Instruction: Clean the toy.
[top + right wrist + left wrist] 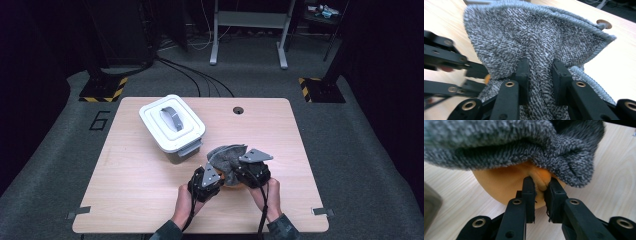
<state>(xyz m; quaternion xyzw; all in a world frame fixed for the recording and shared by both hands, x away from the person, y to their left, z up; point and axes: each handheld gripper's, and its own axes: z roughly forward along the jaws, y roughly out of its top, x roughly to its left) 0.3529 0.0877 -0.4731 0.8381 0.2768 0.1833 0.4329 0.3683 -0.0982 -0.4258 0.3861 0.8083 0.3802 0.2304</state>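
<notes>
Only the floor's "6" [100, 120] is legible (grey cloth [226, 156] unlabelled).

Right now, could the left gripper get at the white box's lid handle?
Probably not yet: the left gripper is shut on the orange cloth, so it must let go first. Otherwise the table between it and the box looks free.

The high view looks forward and down from above the person's side, taking in the whole table [150, 200] from some way off. Each gripper view rides low between its own jaws, very close to the grey cloth [536, 37] — probably the same bundle all three share — blurred at this range.
</notes>
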